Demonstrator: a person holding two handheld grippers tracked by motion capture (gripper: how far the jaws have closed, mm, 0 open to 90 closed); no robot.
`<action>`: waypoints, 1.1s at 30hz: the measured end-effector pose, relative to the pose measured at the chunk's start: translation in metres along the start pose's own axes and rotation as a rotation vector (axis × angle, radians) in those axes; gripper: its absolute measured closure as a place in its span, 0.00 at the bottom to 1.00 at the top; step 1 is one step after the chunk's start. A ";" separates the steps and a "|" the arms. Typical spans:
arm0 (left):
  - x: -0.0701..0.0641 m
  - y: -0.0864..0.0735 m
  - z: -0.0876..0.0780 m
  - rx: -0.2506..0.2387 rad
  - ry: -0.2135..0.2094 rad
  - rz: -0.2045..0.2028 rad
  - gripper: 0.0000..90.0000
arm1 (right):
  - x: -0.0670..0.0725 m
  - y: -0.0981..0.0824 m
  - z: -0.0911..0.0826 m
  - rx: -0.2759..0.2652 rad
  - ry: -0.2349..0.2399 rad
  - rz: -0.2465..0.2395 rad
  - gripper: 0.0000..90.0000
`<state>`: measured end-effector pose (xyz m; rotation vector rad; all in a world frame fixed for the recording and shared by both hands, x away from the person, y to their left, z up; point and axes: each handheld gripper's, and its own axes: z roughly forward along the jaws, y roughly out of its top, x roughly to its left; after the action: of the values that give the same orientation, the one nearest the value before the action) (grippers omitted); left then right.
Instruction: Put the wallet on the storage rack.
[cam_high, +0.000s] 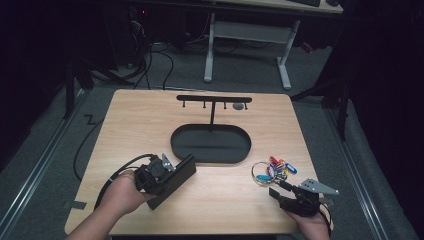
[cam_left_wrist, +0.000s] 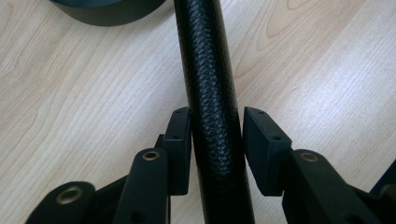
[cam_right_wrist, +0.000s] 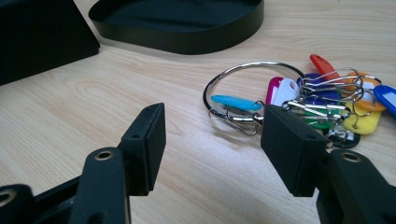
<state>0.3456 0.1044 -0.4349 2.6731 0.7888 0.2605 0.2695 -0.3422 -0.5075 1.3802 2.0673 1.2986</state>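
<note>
While the person's hands rest at the near edge of the wooden table (cam_high: 150, 110), the one container on it, a black oval tray (cam_high: 210, 143) with a low upright wall and a matte floor, sits in the middle and I can see nothing lying inside it. A thin post rises from its far side to a flat black crossbar (cam_high: 214, 98) with small pegs hanging beneath; a small grey round thing (cam_high: 239, 106) lies just behind that bar.

The left gripper (cam_high: 159, 171) holds up a black rectangular wallet (cam_high: 175, 179), slab-like and tilted, near the tray's left end. In the left gripper view its rounded edge shows a pebbled, leather-like grain and runs up between the two square pads (cam_left_wrist: 180, 140); the left pad touches it, the right pad stands just beside it with a sliver of gap, so the jaws are narrow around it and I cannot tell whether they truly pinch.

The right gripper (cam_high: 276, 192) lies low on the table with its jaws moderately wide and nothing between them. Just ahead of its tips lies a bunch of keys tags (cam_right_wrist: 322, 98): a large polished steel ring (cam_right_wrist: 252, 67) threaded with smaller wire loops and glossy plastic tags in red, blue, yellow, orange, pink, white and green. The bunch rests on the pale grained wood, to the right of the tray and apart from it.
</note>
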 end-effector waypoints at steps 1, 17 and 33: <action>0.000 0.000 0.000 -0.002 -0.005 0.000 0.72 | 0.000 0.000 0.001 0.001 0.002 0.000 0.45; -0.006 0.008 -0.001 0.055 0.034 0.110 0.82 | 0.001 0.002 0.004 0.010 0.010 -0.004 0.45; -0.013 0.009 -0.013 -0.037 0.115 0.202 0.82 | 0.001 0.001 0.001 0.003 0.007 -0.002 0.45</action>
<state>0.3360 0.0939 -0.4201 2.7232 0.5403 0.4782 0.2707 -0.3408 -0.5073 1.3762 2.0759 1.3009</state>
